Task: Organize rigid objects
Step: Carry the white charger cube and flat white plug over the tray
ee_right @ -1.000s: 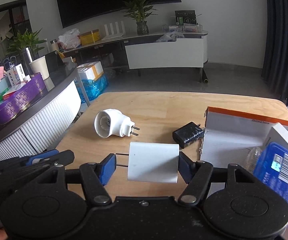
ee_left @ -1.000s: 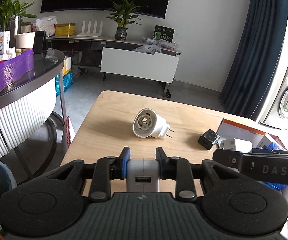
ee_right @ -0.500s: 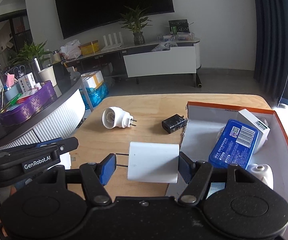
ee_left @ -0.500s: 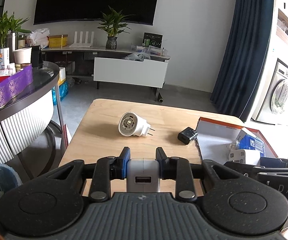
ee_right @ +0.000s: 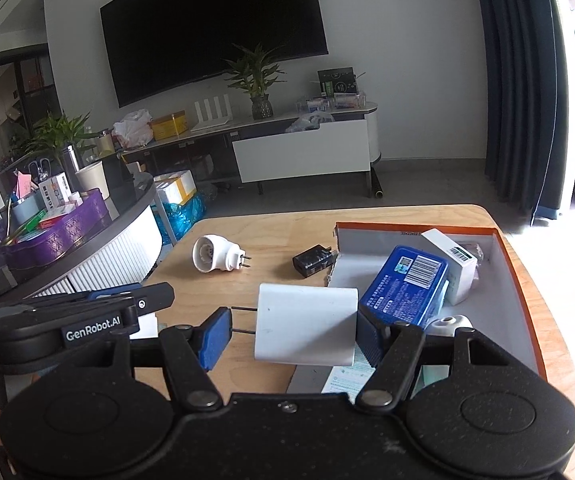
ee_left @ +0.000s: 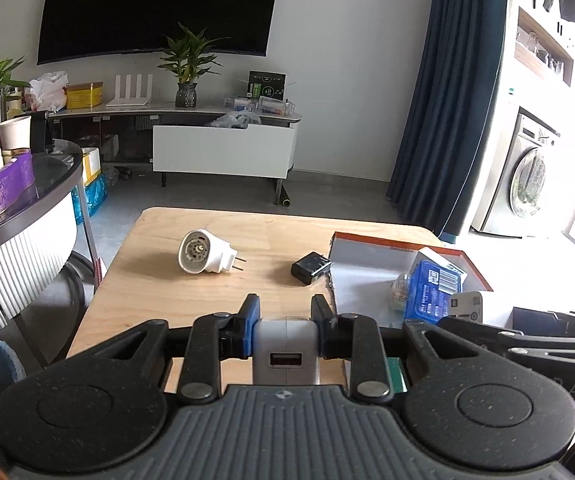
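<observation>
The left gripper (ee_left: 285,330) pinches a small white USB charger block (ee_left: 285,354) above the light wooden table (ee_left: 159,280). The right gripper (ee_right: 293,334) clamps a larger white square plug adapter (ee_right: 305,326) (prongs pointing left) beside the orange-rimmed cardboard box (ee_right: 523,284).

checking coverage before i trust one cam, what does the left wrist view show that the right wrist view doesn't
Only the left wrist view: the left claw shut on a small white usb charger.
Only the right wrist view: the right claw shut on a large white adapter.
Both: the round white plug, the black charger, and the orange-rimmed box with a blue package.
</observation>
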